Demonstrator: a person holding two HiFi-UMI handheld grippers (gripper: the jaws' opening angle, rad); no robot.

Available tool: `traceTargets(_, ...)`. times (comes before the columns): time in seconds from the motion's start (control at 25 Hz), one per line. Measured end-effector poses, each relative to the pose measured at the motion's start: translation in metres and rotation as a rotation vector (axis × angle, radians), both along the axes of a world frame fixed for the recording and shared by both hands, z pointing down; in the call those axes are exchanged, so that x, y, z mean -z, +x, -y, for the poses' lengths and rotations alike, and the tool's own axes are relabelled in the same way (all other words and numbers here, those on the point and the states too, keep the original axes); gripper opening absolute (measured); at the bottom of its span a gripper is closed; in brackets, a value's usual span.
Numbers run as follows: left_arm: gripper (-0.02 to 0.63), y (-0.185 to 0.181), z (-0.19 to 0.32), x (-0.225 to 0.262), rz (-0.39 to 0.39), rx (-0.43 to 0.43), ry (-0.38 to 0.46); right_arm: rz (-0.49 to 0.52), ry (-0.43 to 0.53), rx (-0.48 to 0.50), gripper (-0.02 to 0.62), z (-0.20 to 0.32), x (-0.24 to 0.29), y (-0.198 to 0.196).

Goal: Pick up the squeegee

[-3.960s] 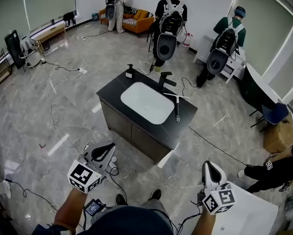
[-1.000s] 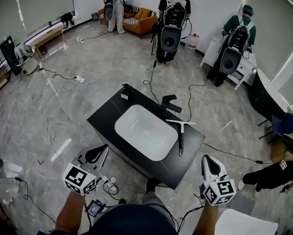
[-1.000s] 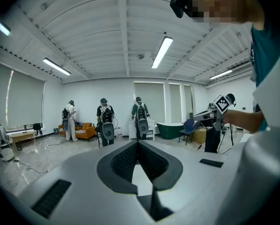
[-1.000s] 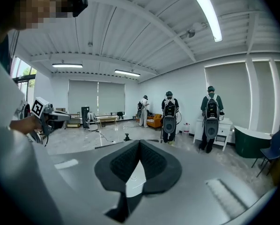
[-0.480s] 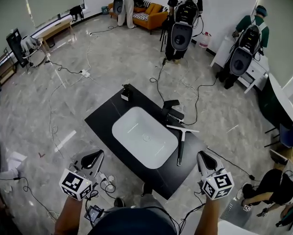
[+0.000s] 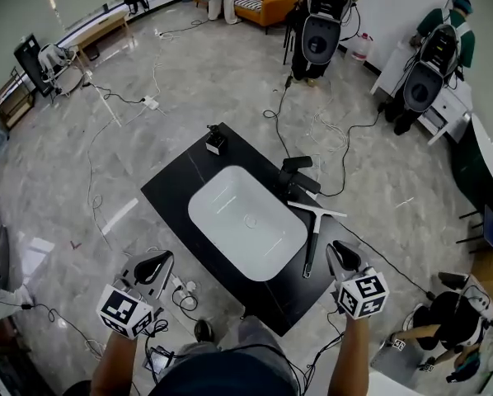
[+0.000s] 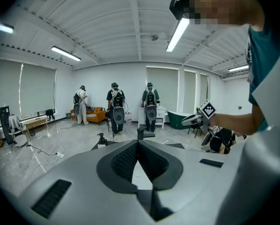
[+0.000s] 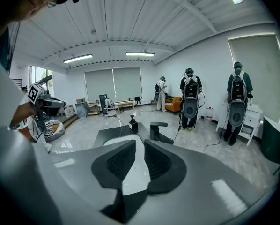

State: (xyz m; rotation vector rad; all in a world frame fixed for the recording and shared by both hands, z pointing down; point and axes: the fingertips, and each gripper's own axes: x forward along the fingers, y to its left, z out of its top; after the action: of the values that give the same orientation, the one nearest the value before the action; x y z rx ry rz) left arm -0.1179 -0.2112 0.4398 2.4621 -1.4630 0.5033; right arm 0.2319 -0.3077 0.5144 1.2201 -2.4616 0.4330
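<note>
The squeegee (image 6: 312, 239) lies on the right end of the black counter (image 6: 176, 186), beside the white sink (image 6: 245, 221). Its black handle points toward me and its white blade (image 6: 316, 209) lies by the faucet (image 6: 294, 174). My right gripper (image 6: 340, 253) (image 8: 140, 144) hovers just right of the handle's near end, not touching it. Its jaws are opening with nothing between them. My left gripper (image 6: 153, 263) (image 7: 138, 143) hangs off the counter's near left edge, shut and empty. Neither gripper view shows the squeegee.
A black soap dispenser (image 6: 216, 141) stands at the counter's far corner. Cables and a power strip (image 6: 180, 290) lie on the floor near my feet. People with backpacks (image 6: 325, 23) stand at the back, one crouches at lower right (image 6: 440, 320).
I have stepped up to the counter. Both grippers moved forward and down, and the right one now sits beside the squeegee handle's near end.
</note>
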Motion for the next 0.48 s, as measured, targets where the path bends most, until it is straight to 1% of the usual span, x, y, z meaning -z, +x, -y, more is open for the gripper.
traceTargets(0.16,0.006,0.001,0.008,-0.019,-0.002,0.013,-0.038,-0.009,-0.042,0.005,0.091,0.020,-0.030,0.001)
traceTargets(0.32,0.006,0.000,0.017,-0.039,0.003,0.023,-0.077,-0.019,-0.089,0.013,0.132,0.039,-0.064,-0.001)
traceTargets(0.48,0.006,0.002,0.026,-0.057,0.005,0.025,-0.108,-0.030,-0.132,0.016,0.155,0.054,-0.099,-0.001)
